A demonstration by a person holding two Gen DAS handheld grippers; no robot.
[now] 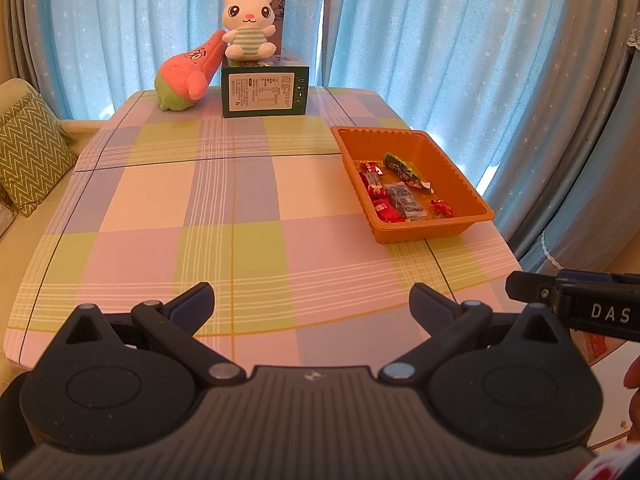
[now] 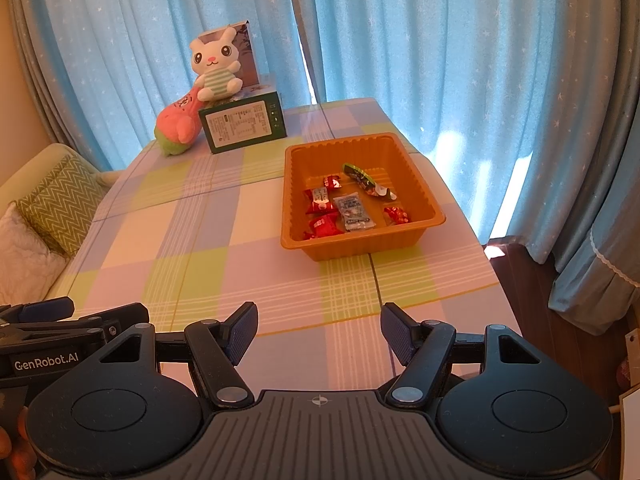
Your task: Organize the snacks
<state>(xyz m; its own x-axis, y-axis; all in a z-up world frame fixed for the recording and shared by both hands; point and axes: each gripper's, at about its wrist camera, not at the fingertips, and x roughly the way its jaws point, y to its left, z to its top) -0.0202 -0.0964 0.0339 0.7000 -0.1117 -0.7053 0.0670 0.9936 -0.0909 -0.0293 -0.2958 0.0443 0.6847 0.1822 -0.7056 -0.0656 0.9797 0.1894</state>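
Snacks: six wrapped pieces are seen lying inside the tray, none on the bare bench; red packs are grouped at the tray's left side, a blue sachet at its middle, a green wrapper toward its far right.
Direction: the tray is found ahead of both grippers, well apart from each; nothing is touched.
Nearer hand: the right gripper is judged nearer, the tray lying almost straight ahead of it; from the left gripper the tray is set off to the right.
Long axis: the green wrapper is laid diagonally, from the tray's far left to its near right.
Grippers: both are held wide and empty.
View difference: the tray's interior is shown more squarely by the right wrist view; the right gripper's tip is shown only at the left view's right edge.
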